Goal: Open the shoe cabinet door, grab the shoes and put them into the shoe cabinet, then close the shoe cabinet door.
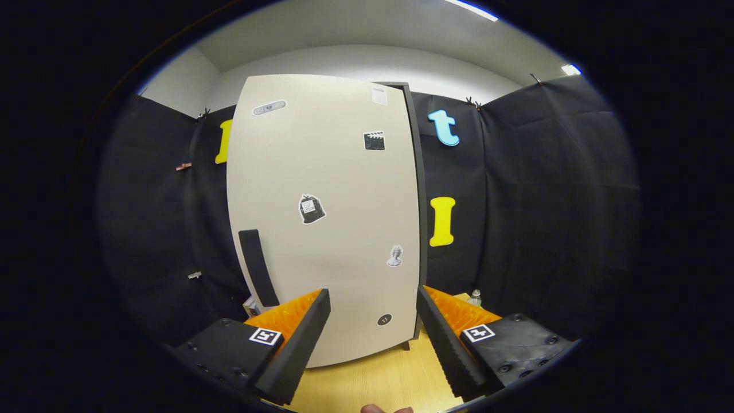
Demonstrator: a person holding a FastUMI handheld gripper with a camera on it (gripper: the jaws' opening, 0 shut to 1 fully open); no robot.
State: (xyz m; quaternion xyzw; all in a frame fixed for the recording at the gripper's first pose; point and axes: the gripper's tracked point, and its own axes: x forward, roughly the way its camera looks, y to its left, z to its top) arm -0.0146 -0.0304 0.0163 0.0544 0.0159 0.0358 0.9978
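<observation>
Gripper view is facing the shoe cabinet door (327, 218), standing shut on the wooden table (373, 384), its dark handle (258, 268) beyond the left finger. The gripper (373, 304) is hanging spread, holding nothing. This is fitting either door step, opening or just closed.

A tall beige shoe cabinet (327, 218) stands upright on the wooden worktop (373, 381), centre frame. Its door (344, 172) is closed, dotted with small stickers, with a dark vertical handle (258, 268) at lower left. A dark side panel (420, 195) edges its right.
</observation>
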